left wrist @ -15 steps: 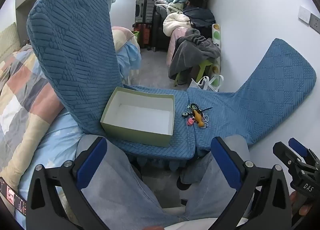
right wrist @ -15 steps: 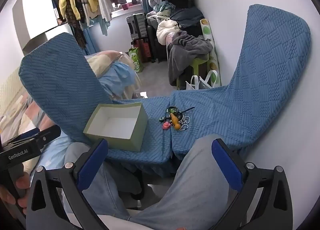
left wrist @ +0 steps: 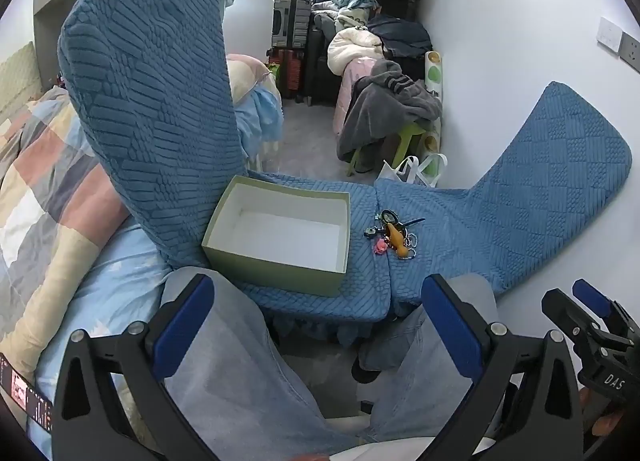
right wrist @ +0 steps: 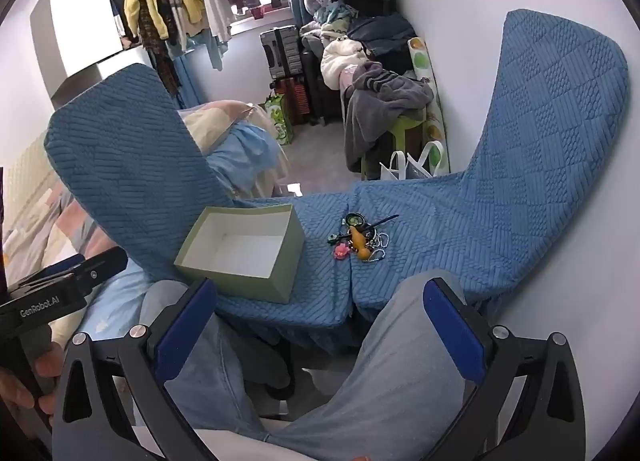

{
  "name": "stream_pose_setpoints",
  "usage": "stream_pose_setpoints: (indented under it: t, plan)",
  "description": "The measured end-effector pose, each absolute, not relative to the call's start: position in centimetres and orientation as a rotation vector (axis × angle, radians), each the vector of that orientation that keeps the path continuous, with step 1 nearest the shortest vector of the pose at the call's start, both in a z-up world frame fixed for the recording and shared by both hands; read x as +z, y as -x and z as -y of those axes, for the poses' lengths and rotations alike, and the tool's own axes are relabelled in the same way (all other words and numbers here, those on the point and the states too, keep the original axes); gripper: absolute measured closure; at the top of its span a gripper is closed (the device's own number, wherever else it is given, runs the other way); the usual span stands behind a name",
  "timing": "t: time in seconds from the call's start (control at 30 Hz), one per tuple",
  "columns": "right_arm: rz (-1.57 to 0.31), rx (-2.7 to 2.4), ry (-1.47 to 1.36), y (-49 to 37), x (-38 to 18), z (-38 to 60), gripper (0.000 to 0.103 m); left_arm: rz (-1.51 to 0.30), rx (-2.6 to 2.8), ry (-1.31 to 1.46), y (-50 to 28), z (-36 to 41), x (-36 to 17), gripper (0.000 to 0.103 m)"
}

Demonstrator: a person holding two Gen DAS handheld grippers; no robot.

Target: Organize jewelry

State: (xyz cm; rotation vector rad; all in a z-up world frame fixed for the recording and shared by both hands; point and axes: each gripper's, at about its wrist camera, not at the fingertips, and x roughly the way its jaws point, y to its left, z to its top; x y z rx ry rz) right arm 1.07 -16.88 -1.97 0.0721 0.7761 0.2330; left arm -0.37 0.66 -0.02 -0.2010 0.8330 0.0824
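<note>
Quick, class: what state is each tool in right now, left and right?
Left tool: open wide, holding nothing, only the person's knees behind it.
Right tool: open wide, holding nothing, well short of the jewelry pile.

Left tool (left wrist: 316,325) wide open, right tool (right wrist: 316,325) wide open, both angled downward

Black triangular-framed left tongs (left wrist: 316,325) and right tongs (right wrist: 318,327), blue pads (left wrist: 182,327) inside, silver screws (right wrist: 500,331) at the joints. White lettering (right wrist: 39,307) along one black body. Light grey-blue trousers (left wrist: 240,373).
</note>
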Motion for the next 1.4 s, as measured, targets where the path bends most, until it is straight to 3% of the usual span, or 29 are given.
stream_pose_setpoints:
  t: [1.4]
  plan:
    - [-0.785, 0.236, -0.049, -1.0, -2.6, 16.1, 0.0, -0.832, 0.123, 0.207, 2.1, -1.3, 0.1, 0.0]
